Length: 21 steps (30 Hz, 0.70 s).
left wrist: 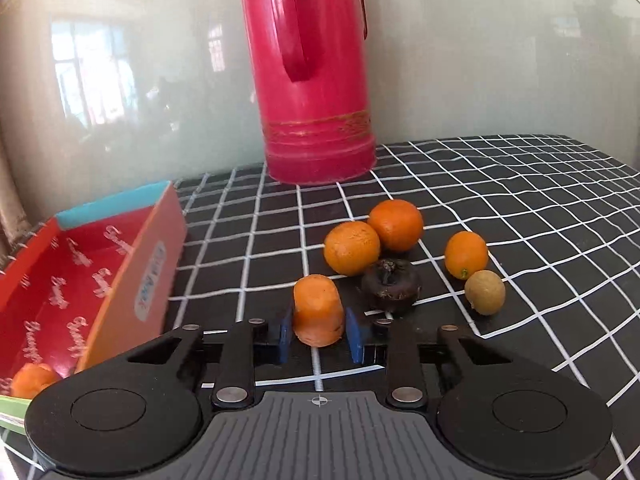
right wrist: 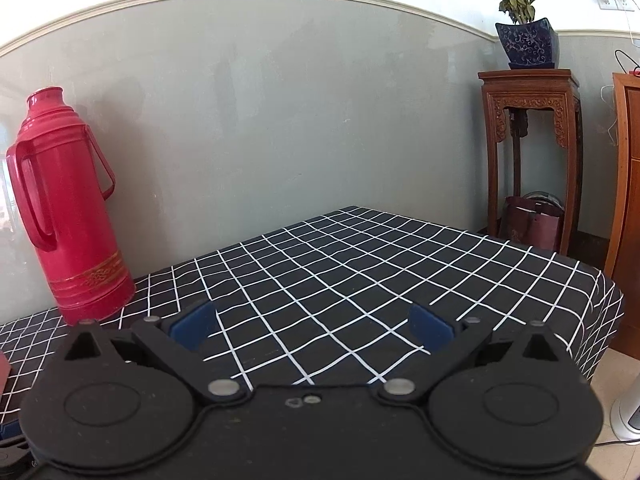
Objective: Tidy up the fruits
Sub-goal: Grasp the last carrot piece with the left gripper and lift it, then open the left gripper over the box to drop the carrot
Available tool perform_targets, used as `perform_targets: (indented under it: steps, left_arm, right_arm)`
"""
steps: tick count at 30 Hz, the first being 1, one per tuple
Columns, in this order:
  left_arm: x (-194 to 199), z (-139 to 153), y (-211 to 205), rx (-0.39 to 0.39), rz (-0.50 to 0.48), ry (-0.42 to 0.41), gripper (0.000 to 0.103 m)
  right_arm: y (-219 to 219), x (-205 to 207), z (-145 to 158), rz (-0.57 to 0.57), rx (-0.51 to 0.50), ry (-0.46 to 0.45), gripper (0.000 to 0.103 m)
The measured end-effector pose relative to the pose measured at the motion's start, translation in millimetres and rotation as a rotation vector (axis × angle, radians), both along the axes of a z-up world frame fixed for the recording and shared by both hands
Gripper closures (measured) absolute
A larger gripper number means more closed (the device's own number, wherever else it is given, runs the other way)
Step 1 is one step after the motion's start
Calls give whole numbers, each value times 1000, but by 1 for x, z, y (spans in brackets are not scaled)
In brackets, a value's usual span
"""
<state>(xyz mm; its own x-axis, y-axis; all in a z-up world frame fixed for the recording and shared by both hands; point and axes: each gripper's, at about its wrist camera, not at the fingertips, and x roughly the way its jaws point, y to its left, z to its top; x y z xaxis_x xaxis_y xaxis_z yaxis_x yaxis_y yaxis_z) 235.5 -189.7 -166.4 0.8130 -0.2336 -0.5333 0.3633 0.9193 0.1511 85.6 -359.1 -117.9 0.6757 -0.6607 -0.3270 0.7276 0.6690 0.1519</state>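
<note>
Left gripper (left wrist: 319, 330) clenched on carrot chunk (left wrist: 319, 310), blue pads (left wrist: 285, 336) pressing both sides, chunk upright on checked tablecloth (left wrist: 540, 208). Right gripper (right wrist: 314, 326) released, jaws wide apart, nothing btw them, only bare cloth in front.

Around the chunk, left wrist view: dark mangosteen (left wrist: 391, 285) just beside at 2 o'clock, closest neighbour, not touching the pad as far as visible. Behind it 2 oranges (left wrist: 352, 247), touching each other, at 1 o'clock. Small oval orange fruit (left wrist: 466, 254) and brownish-green round fruit (left wrist: 485, 292) at 2–3 o'clock, close together. Red thermos (left wrist: 316, 80) at 12 o'clock, well apart, against the wall. Red-orange cardboard box (left wrist: 152, 264) at 9–10 o'clock, open, 1 orange piece (left wrist: 32, 380) inside near its close end.

Count: carrot chunk 1, oranges 2, small oval fruit 1, brownish-green fruit 1, mangosteen 1, piece in box 1, thermos 1, box 1.

Right wrist view: plant pot (right wrist: 527, 46) on wooden stand (right wrist: 530, 152) at 1 o'clock, off the table.
</note>
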Motion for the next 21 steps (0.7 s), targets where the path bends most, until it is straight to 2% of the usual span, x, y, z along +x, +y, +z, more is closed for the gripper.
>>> perform_targets:
  steps: [4, 7, 9, 11, 16, 21]
  left_arm:
    - [-10, 13, 14, 7, 50, -96, 74]
    - [-17, 24, 30, 32, 129, -192, 74]
    - [-17, 29, 44, 36, 186, -217, 74]
    - [-12, 33, 62, 42, 262, -212, 74]
    - [6, 33, 110, 35, 436, -135, 74]
    - [15, 31, 140, 43, 528, -77, 74]
  right_arm:
    - [5, 2, 1, 11, 0, -4, 6]
    - [10, 5, 1, 28, 2, -5, 6]
    - [14, 8, 0, 42, 1, -3, 6]
    - [18, 12, -1, 56, 8, 7, 6]
    - [34, 25, -3, 109, 6, 28, 6]
    - [51, 38, -6, 178, -5, 60, 6]
